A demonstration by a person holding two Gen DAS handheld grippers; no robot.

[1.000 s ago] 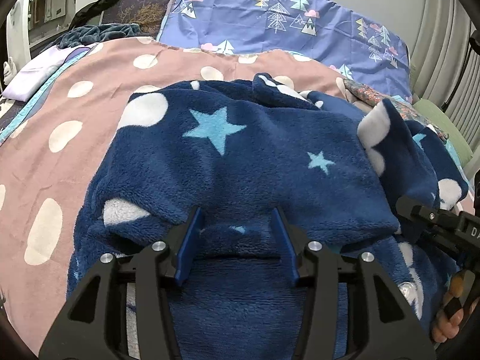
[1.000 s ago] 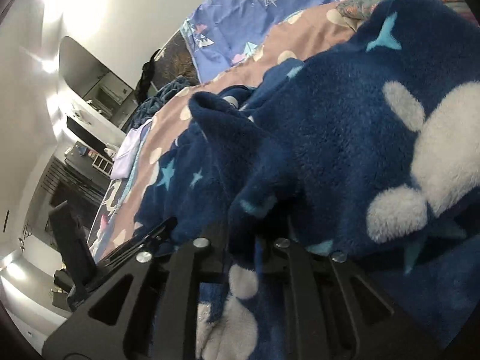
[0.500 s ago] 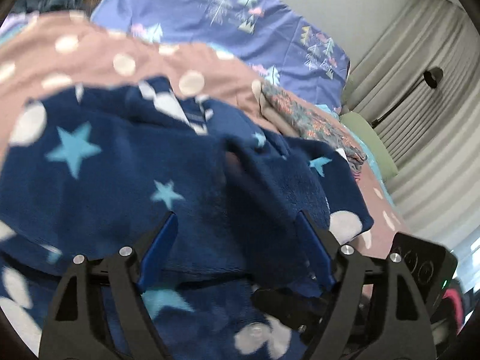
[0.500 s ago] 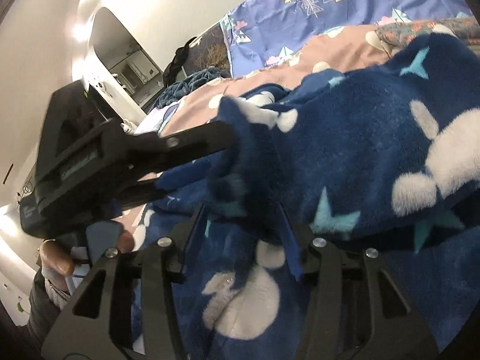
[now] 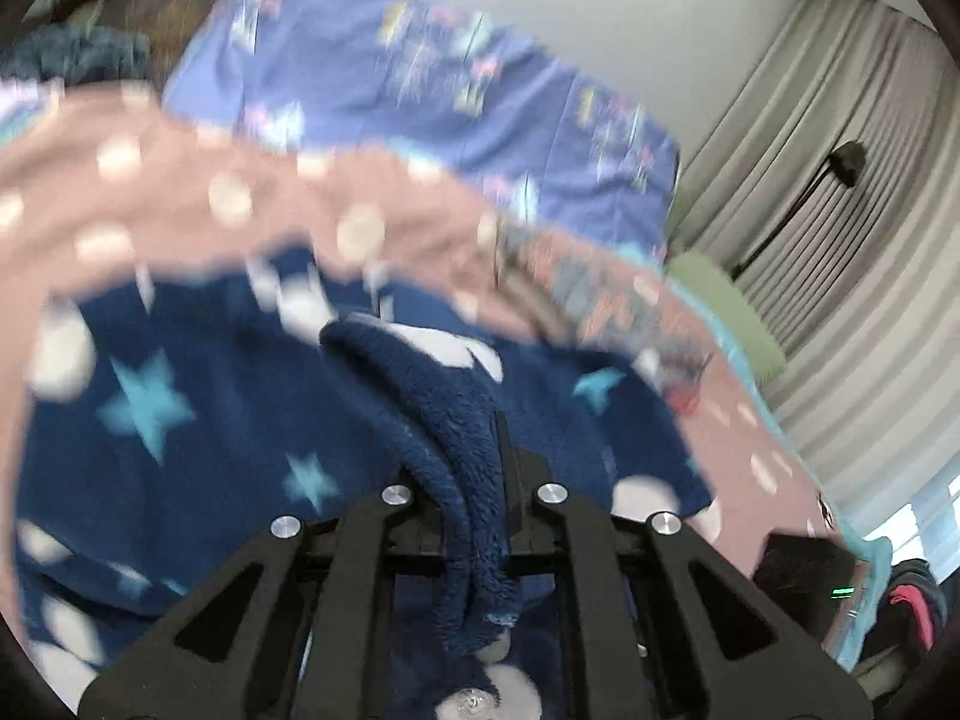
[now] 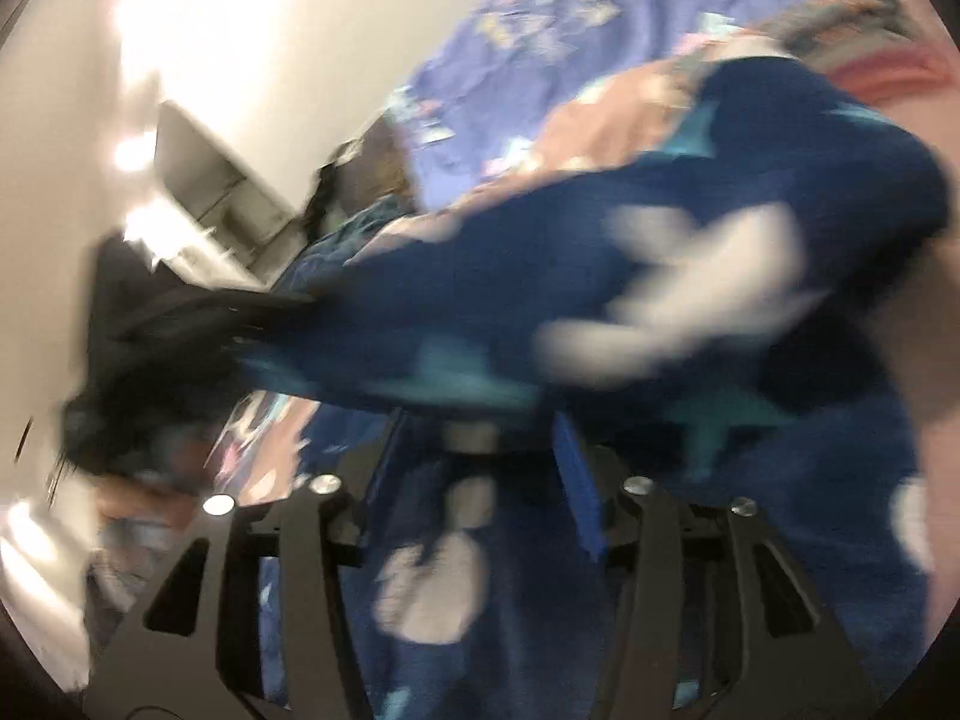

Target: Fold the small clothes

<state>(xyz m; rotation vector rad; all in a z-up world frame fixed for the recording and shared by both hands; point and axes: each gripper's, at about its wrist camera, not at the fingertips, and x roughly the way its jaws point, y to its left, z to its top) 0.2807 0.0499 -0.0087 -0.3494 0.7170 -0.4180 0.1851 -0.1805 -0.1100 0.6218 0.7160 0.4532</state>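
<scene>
Left gripper (image 5: 474, 474) clamped, right gripper (image 6: 480, 462) parted.
The left jaws have just closed on navy fleece; the right jaws have just been opening, fleece lying loose between them.

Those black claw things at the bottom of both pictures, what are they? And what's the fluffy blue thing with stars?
They are grabbers, one in each of a person's hands, each carrying a camera that looks along its two fingers. One picture comes from the left gripper, which has just closed and pinches a fold of the blue fleece garment. The other comes from the right gripper, whose jaws have just been opening; fleece lies between them, apparently unpinched. The garment lies on a pink spotted bedcover, ready for folding.
</scene>
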